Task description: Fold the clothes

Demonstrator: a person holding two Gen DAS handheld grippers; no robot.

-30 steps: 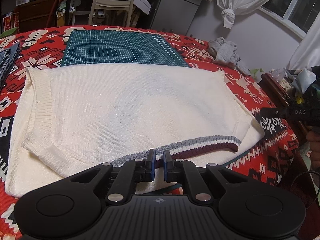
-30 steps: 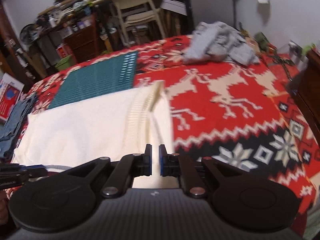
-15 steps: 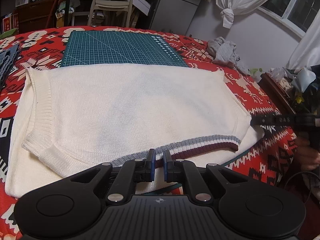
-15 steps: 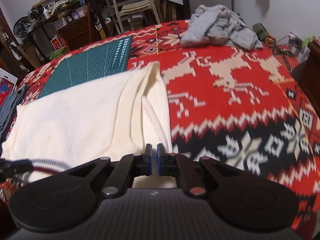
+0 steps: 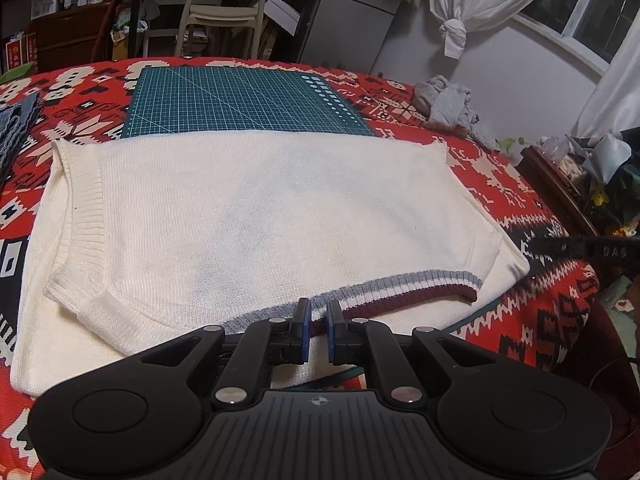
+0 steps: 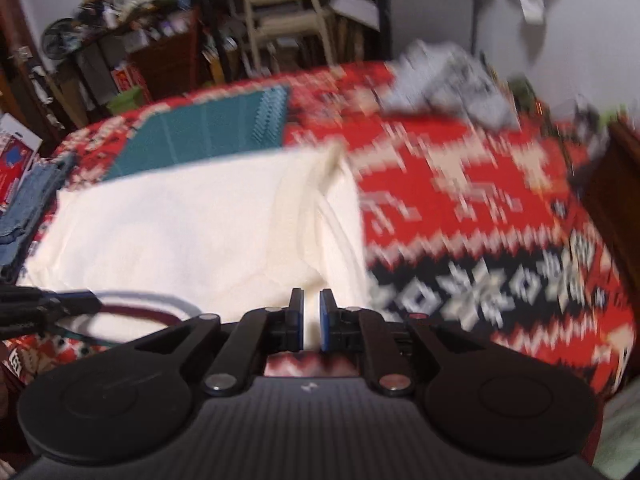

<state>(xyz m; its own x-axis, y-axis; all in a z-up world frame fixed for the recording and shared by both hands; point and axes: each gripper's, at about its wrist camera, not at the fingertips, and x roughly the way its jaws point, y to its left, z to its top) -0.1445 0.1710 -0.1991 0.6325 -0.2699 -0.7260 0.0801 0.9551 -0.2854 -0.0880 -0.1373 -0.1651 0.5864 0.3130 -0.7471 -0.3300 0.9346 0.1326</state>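
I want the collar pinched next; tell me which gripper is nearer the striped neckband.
Left. The left gripper sits right at the striped neckband, its fingers straddling it. The right gripper is off at the cream sweater's side edge.

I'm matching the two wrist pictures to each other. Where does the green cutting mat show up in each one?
Left wrist view: the green cutting mat lies top centre, just beyond the far edge of the white sweater.
Right wrist view: the mat sits upper left, blurred, again behind the sweater.
Shared landmark: the crumpled grey garment on the red patterned blanket, to the right of the mat in both.
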